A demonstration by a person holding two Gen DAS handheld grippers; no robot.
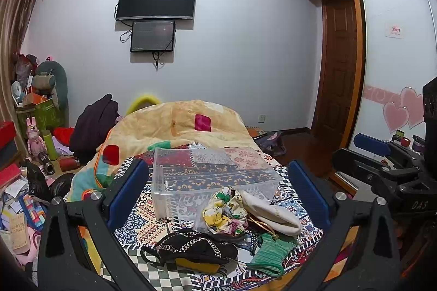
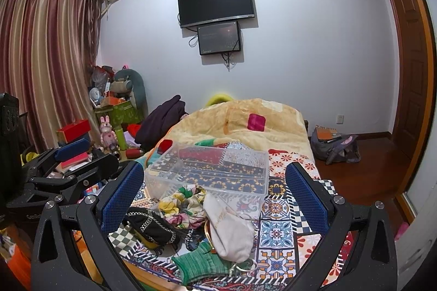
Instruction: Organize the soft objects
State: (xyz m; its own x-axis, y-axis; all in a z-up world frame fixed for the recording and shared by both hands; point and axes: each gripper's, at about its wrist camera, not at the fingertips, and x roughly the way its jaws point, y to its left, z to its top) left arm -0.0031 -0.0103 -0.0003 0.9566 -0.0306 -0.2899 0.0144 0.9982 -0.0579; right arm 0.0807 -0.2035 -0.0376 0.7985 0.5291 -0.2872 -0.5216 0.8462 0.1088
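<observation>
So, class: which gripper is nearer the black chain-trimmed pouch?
Left, by the look of it. The black pouch lies straight ahead between the open jaws of the left gripper; from the right gripper it sits off to the left.

Bedspread (image 1: 153, 222): multicolour patchwork tiles, w/ black-white checks. Bin (image 1: 213, 176): clear plastic. Scarf (image 1: 221, 209): white w/ yellow, green & pink florals. Pouch (image 1: 273, 214): cream. Knit piece (image 1: 270, 252): green, ribbed. Bag (image 1: 191, 250): black w/ silver chain trim, yellow underside. Gripper pads (image 2: 306, 198): blue. Blanket (image 2: 232, 121): pale yellow w/ red & magenta squares.

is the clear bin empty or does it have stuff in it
Empty: through the clear bin only the patterned bedcover shows; the soft pile lies outside, in front.
</observation>
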